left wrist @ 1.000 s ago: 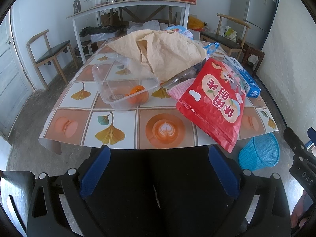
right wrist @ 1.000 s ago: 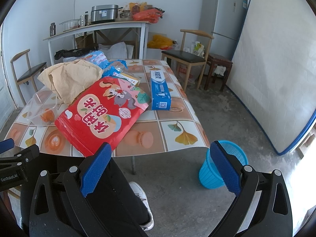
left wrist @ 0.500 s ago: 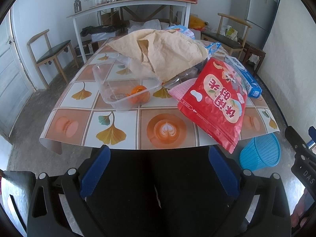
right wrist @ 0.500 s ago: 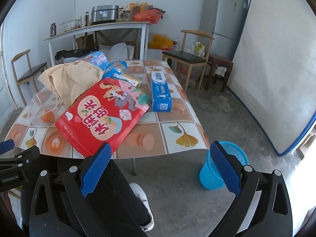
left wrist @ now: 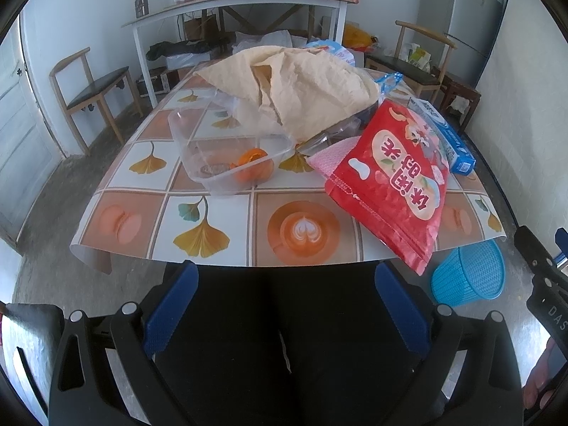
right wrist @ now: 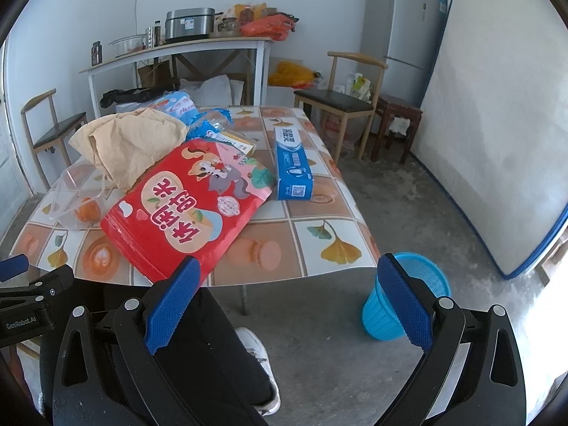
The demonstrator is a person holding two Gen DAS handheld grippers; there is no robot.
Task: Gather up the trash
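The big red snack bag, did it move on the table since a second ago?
No. The red snack bag still overhangs the table's front edge, beside the blue box; only the camera shifted slightly.

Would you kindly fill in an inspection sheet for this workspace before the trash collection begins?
Surface: table with patterned cloth.
Job's things: red snack bag overhanging the near edge; crumpled brown paper; clear container with orange peel; blue box; blue basket on the floor.
Clutter: blue wrappers behind the paper.
Grippers: left gripper and right gripper open, empty.
Cables: nothing seen.
Surroundings: chairs, fridge, mattress.
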